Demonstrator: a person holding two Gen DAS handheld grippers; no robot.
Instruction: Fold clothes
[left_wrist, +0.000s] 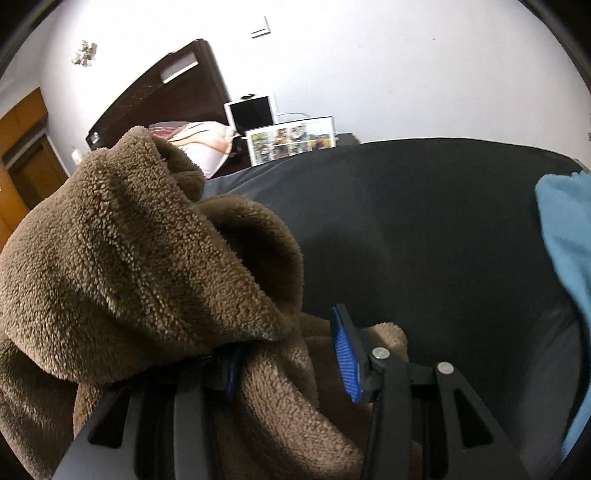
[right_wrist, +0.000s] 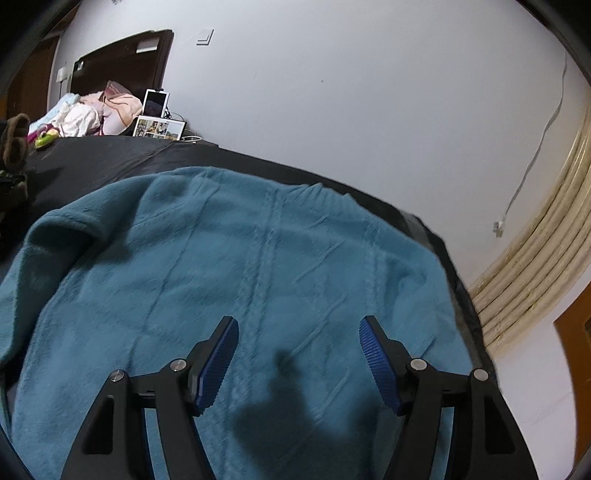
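White wall, dark headboard, perhaps a wooden door

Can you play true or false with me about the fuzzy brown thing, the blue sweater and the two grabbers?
1. The brown fleece garment drapes over the left gripper. True; cloth lies between its fingers, though they look spread.
2. The right gripper is pinching the blue sweater. False: its fingers are spread apart above the sweater, holding nothing.
3. The blue sweater lies spread out on the dark bed cover. True.
4. The wall behind the bed is bright red. False: it is white.
5. A photo collage stands beyond the far edge of the bed. True.
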